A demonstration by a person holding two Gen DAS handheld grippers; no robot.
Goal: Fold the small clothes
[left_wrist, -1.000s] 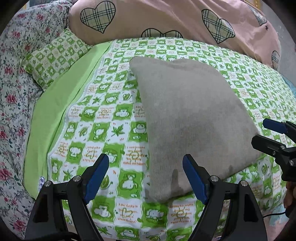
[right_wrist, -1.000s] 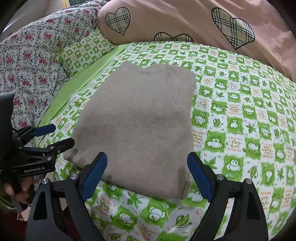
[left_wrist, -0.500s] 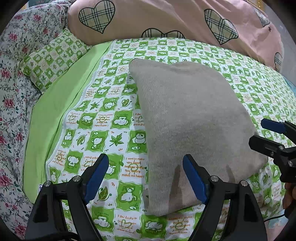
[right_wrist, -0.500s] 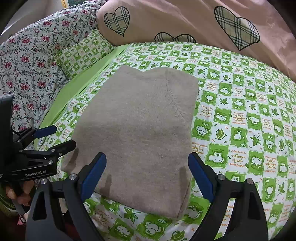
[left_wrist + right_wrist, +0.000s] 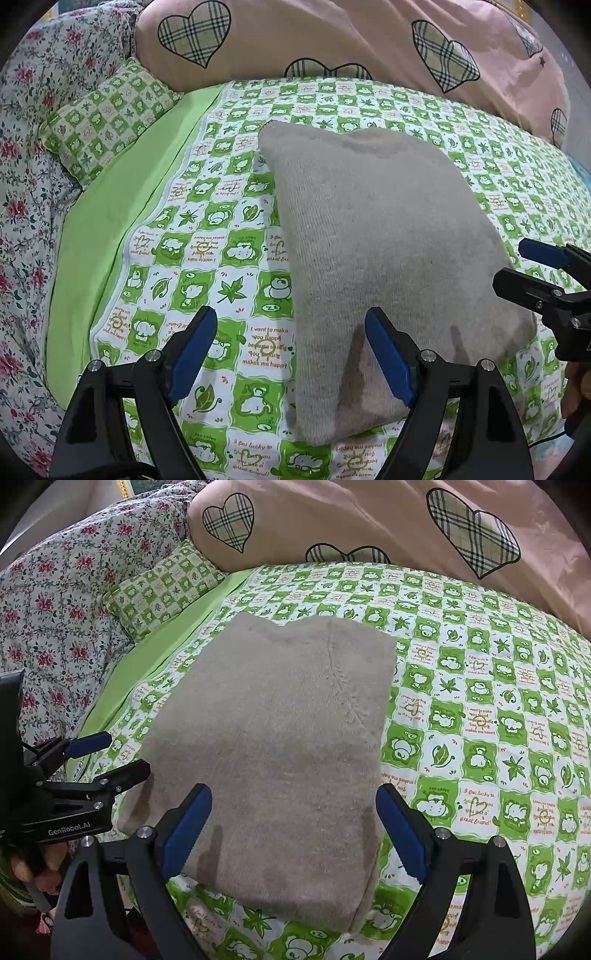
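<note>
The grey sweater [image 5: 384, 258] lies folded into a neat rectangle on the green checked sheet [image 5: 221, 236], its near edge just beyond both grippers. Compared with a second ago, both cameras have pulled back and up a little: more sheet now shows in front of the sweater's near edge, and the fold itself has not changed shape.

The left gripper [image 5: 291, 354] hovers with its blue fingers spread wide and empty, near the sweater's near left corner. The right gripper [image 5: 295, 830] is likewise wide apart and holding nothing, above the near edge.

At the far side sits a pink quilt [image 5: 369, 520] with plaid hearts, a small green checked pillow [image 5: 107, 118] to the far left, and a flowered blanket [image 5: 59, 602] along the left.
</note>
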